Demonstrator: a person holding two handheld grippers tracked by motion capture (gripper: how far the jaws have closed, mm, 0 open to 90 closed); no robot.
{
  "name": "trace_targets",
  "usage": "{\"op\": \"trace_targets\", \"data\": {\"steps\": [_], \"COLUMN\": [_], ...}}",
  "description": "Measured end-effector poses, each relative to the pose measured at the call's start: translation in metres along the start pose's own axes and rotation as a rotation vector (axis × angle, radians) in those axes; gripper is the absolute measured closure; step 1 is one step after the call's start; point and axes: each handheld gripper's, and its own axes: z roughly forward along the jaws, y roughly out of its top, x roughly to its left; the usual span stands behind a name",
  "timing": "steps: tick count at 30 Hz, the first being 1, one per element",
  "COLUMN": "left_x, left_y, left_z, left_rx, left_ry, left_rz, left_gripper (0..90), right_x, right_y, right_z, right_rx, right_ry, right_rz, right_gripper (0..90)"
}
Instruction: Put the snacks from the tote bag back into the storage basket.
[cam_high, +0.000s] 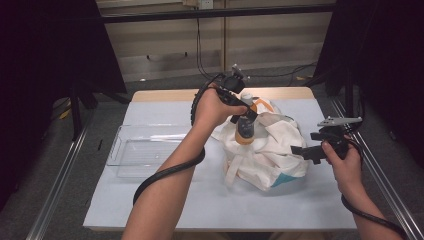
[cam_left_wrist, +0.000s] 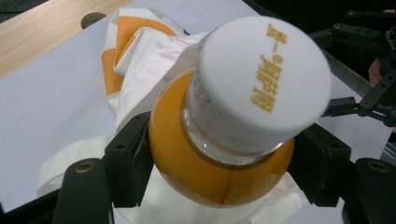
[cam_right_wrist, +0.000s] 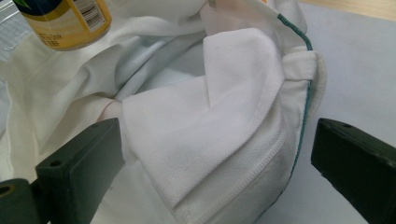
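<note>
An orange juice bottle (cam_high: 245, 132) with a white cap (cam_left_wrist: 259, 79) hangs upright over a white cloth bag (cam_high: 270, 152). My left gripper (cam_high: 244, 114) is shut on the bottle's shoulder just under the cap, one jaw on each side of the orange body (cam_left_wrist: 187, 158). The bag lies crumpled on the table, with orange patches (cam_left_wrist: 128, 37) and a teal-trimmed edge (cam_right_wrist: 303, 116). My right gripper (cam_right_wrist: 217, 163) is open at the bag's right side, and a folded flap of cloth (cam_right_wrist: 205, 126) lies between its wide-apart jaws. The bottle's lower label (cam_right_wrist: 65, 21) is visible beyond.
A clear plastic tray (cam_high: 122, 150) stands on the white table cover (cam_high: 200, 200), left of the bag. A strip of bare wooden tabletop (cam_high: 165, 95) runs along the far edge. Metal rails (cam_high: 380, 180) flank the table.
</note>
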Motion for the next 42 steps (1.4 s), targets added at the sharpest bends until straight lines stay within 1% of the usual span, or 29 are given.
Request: {"op": "trace_targets", "data": {"steps": [1,2,5,8,9,10,14,16,17,19,21,24,25,26,28,29,30,35,37,38,39,40,42], "left_x": [0.000,0.001,0.002,0.003,0.004,0.004,0.005,0.006,0.006,0.006,0.007,0.006,0.007,0.007,0.008,0.008,0.009,0.012,0.013,0.014,0.015,0.015,0.016], "left_y": [0.000,0.000,-0.002,-0.003,-0.003,-0.004,-0.005,-0.005,-0.005,-0.006,-0.005,-0.005,-0.005,-0.006,-0.006,-0.007,-0.007,-0.009,-0.010,-0.010,-0.011,-0.011,-0.012], "left_z": [-0.001,-0.003,-0.005,-0.007,-0.009,-0.009,-0.012,-0.015,-0.015,-0.017,-0.019,-0.022,-0.022,-0.024,-0.025,-0.026,-0.028,-0.033,-0.036,-0.037,-0.038,-0.039,-0.041], "left_rx": [0.000,0.010,0.008,0.015,0.023,0.025,0.034,0.051,0.053,0.053,0.065,0.075,0.069,0.076,0.072,0.070,0.079,0.078,0.079,0.079,0.077,0.073,0.066], "left_ry": [0.003,0.006,0.008,0.012,0.012,0.018,0.021,0.018,0.025,0.026,0.028,0.036,0.028,0.035,0.032,0.037,0.036,0.041,0.045,0.050,0.045,0.050,0.050], "left_rz": [0.001,0.008,-0.005,-0.002,0.003,-0.004,-0.001,0.003,0.004,0.002,0.011,0.005,0.004,0.005,0.001,-0.004,-0.001,-0.006,-0.016,-0.017,-0.011,-0.020,-0.026], "left_gripper": [30.1,30.1,30.1,30.1,30.1,30.1,30.1,30.1,30.1,30.1,30.1,30.1,30.1,30.1,30.1,30.1,30.2,30.2,30.2,30.2,30.2,30.2,30.2], "right_x": [0.000,0.000,0.001,0.002,0.002,0.002,0.002,0.003,0.003,0.003,0.003,0.003,0.003,0.003,0.003,0.003,0.003,0.004,0.004,0.004,0.004,0.004,0.004], "right_y": [0.000,0.000,0.001,0.002,0.002,0.002,0.002,0.002,0.002,0.003,0.003,0.003,0.003,0.004,0.004,0.004,0.004,0.004,0.005,0.005,0.005,0.005,0.005], "right_z": [0.000,0.000,0.000,0.000,0.000,0.000,0.000,0.000,0.000,0.000,0.000,-0.001,-0.001,-0.001,-0.002,-0.002,-0.002,-0.002,-0.002,-0.002,-0.002,-0.002,-0.002], "right_rx": [0.001,-0.002,-0.002,-0.002,-0.002,0.002,0.000,0.001,0.000,-0.001,-0.004,-0.006,-0.007,-0.008,-0.008,-0.008,-0.008,-0.010,-0.014,-0.013,-0.010,-0.010,-0.010], "right_ry": [0.003,0.006,0.010,0.013,0.015,0.017,0.018,0.018,0.017,0.020,0.020,0.020,0.022,0.021,0.020,0.020,0.021,0.020,0.021,0.021,0.020,0.020,0.021], "right_rz": [0.002,0.004,0.003,0.003,0.001,0.000,-0.001,-0.002,-0.003,0.000,-0.001,0.000,0.001,-0.002,0.000,-0.001,0.000,-0.001,-0.004,-0.002,0.000,-0.001,0.002], "right_gripper": [1.9,1.9,2.0,1.9,1.9,2.0,1.9,1.9,1.9,1.9,1.9,1.9,2.0,1.9,1.9,1.9,1.9,2.0,1.9,1.9,1.9,2.0,1.9]}}
